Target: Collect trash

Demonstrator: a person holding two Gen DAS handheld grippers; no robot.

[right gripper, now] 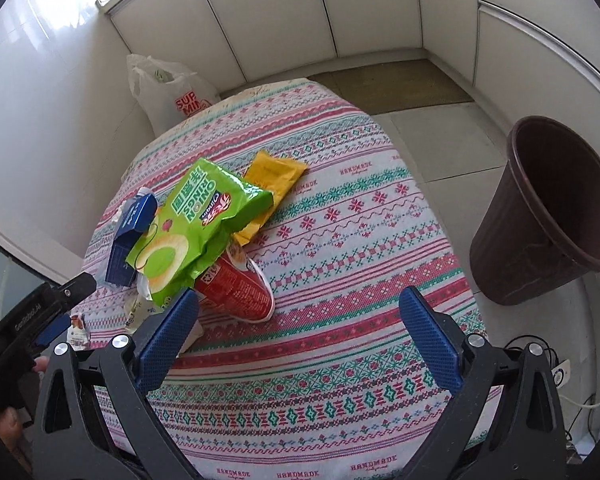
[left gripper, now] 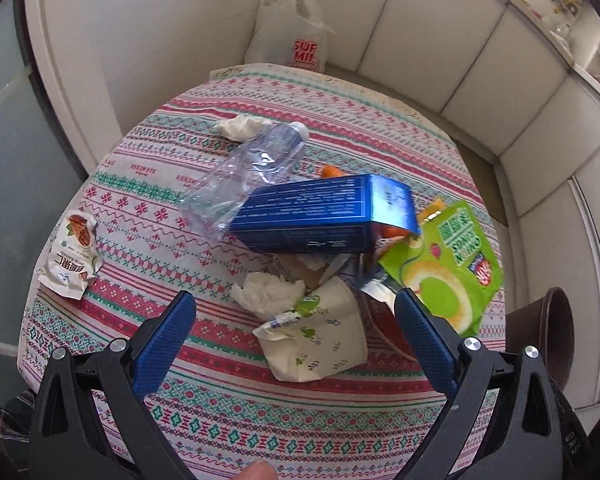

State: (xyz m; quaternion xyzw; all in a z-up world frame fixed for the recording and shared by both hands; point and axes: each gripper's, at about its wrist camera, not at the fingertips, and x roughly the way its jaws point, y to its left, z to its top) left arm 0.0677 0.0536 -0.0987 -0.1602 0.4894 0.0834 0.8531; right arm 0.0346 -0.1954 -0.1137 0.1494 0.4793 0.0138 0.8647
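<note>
I stand over a table under a striped, patterned tablecloth (right gripper: 340, 208). White panelled cabinets (right gripper: 284, 12) curve around beyond it, and a brown mat (right gripper: 392, 84) lies on the pale tiled floor (right gripper: 440, 136) behind its far edge. Daylight glares on the glossy wall (right gripper: 40, 32) left of it.

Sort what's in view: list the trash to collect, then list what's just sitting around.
Trash to collect:
clear plastic bottle
blue carton
green snack bag
red cup
yellow packet
crumpled tissue
nut wrapper

Not trash:
brown bin
white shopping bag
tablecloth
</note>
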